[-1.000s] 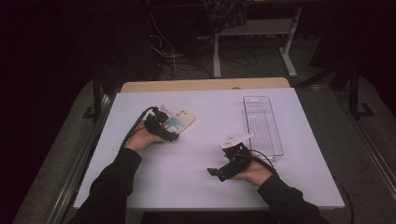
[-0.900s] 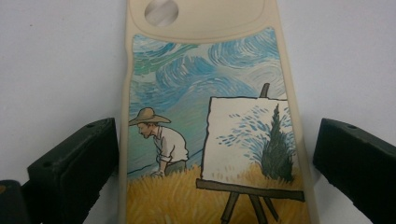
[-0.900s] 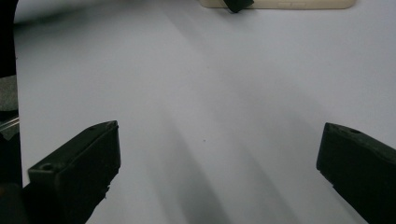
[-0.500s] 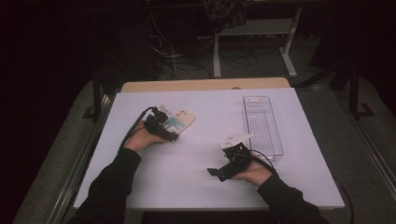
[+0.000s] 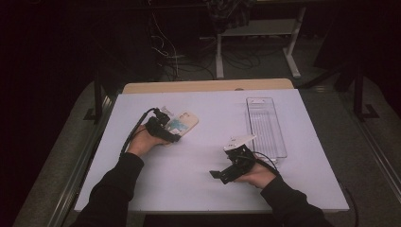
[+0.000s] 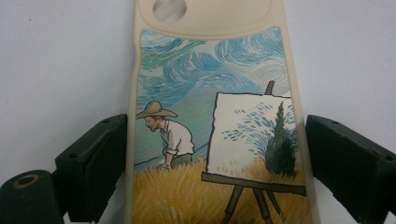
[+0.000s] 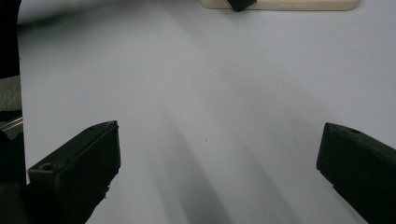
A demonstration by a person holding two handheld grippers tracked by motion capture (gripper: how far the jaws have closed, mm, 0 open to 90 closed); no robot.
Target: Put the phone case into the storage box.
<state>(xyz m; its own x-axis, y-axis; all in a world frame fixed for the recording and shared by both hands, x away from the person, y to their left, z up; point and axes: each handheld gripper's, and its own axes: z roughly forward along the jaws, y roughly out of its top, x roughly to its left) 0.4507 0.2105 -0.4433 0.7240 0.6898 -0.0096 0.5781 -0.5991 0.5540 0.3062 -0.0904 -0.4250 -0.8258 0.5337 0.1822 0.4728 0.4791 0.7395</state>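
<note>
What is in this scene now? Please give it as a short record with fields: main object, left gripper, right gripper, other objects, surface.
main object: phone case, beige rim, painted picture of a man in a straw hat at an easel, lying flat
left gripper: left gripper straddles the case, jaws have just been closing; small gaps show on both sides, so not yet clamped
right gripper: right gripper, jaws wide apart, nothing between them, resting on the table away from the case
other objects: clear plastic tray, to the right of the case
surface: white table
</note>
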